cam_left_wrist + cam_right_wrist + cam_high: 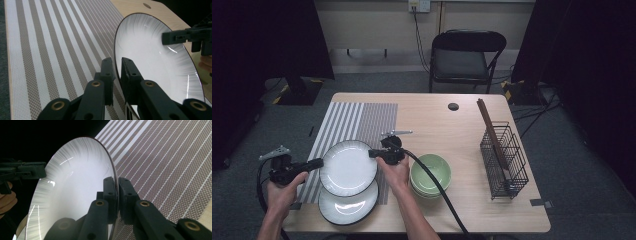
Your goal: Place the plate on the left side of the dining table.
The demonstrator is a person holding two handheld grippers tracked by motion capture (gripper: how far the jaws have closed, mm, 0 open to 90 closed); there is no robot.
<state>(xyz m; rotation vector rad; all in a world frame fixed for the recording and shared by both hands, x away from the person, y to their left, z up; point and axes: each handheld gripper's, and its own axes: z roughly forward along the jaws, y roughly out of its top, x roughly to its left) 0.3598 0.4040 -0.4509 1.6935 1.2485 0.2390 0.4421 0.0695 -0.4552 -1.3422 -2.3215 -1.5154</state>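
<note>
A white plate (pixel 348 167) with a dark rim hangs tilted over the striped placemat (pixel 357 120), partly over a second like plate (pixel 347 207) that lies flat below it. My left gripper (pixel 319 163) straddles the upper plate's left rim. In the left gripper view its jaws (pixel 117 61) stand a little apart around the rim of the plate (pixel 150 55), with a thin gap showing. My right gripper (pixel 373 153) is at the opposite rim. In the right gripper view its jaws (pixel 117 180) pinch the plate's (pixel 75 182) edge tightly.
Two stacked green bowls (pixel 430 172) sit just right of my right hand. A black wire basket (pixel 504 160) with brown chopsticks (pixel 489 127) stands at the table's right. A folding chair (pixel 464 55) is behind the table. Bare wood lies between placemat and basket.
</note>
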